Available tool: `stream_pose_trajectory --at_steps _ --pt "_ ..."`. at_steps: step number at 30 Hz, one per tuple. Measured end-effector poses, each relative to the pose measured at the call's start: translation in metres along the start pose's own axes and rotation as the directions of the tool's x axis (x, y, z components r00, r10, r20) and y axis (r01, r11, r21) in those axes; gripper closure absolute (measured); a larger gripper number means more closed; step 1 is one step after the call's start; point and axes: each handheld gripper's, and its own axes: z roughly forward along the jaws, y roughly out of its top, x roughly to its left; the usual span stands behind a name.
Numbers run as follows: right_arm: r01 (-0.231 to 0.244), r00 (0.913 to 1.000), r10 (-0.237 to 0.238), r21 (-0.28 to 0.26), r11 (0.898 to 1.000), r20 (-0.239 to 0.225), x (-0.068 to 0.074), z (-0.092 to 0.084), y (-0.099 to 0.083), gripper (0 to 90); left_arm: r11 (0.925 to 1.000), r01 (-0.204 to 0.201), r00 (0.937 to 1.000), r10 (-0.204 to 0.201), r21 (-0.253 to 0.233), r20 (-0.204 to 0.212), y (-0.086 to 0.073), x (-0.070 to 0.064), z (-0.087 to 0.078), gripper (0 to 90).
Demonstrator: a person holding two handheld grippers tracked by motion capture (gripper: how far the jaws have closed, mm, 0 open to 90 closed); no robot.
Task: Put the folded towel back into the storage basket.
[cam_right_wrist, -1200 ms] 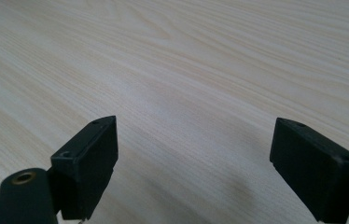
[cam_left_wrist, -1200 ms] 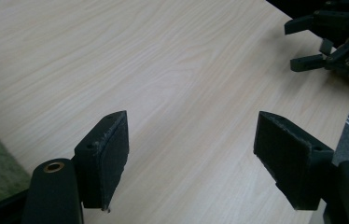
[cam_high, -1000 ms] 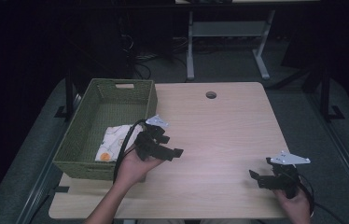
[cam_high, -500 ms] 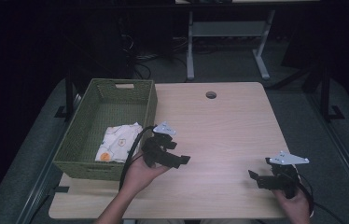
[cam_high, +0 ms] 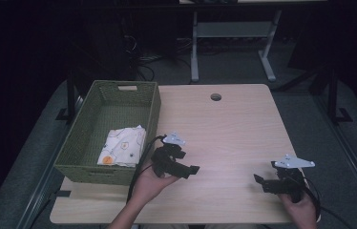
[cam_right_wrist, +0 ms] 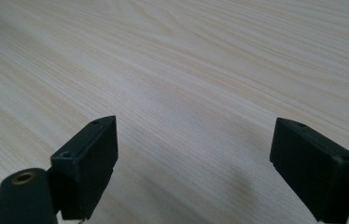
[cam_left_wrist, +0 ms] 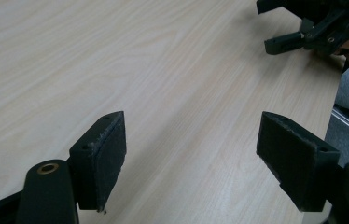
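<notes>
A: Wood surface [cam_high: 234,133] from the high view, pale, with a small round hole [cam_high: 215,97] near its far edge. What's on it?

B: A green woven basket [cam_high: 153,112] on the left side, holding a folded white cloth with small coloured prints [cam_high: 121,145]. The left hand-held gripper [cam_high: 188,169] sits just to the right of the basket's near corner, held in a hand [cam_high: 149,183], jaws pointing right across the bare wood. The cloth lies inside the basket, behind that gripper and apart from it.

A: And the other one?

B: The right hand-held gripper [cam_high: 258,180] is near the front right corner, in the right hand [cam_high: 303,207], jaws pointing left. The two are well apart, roughly facing each other.

A: Left gripper view?

B: The left hand-held gripper [cam_left_wrist: 191,158] has its jaws spread wide with nothing between them, just wood grain. The right hand-held gripper [cam_left_wrist: 280,44] shows at the upper right, beside the surface's edge.

A: Right gripper view?

B: The right hand-held gripper [cam_right_wrist: 193,161] is likewise gaping wide and empty over bare wood, close above the surface [cam_right_wrist: 186,70].
</notes>
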Motion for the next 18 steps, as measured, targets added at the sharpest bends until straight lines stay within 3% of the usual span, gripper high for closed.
stream_pose_trajectory --at_steps 18 --pt "0.002 1.0 -0.002 0.008 1.0 0.002 0.001 0.001 0.001 14.8 0.9992 -0.039 0.9992 0.039 -0.012 0.01 -0.022 -0.022 0.016 23.7"
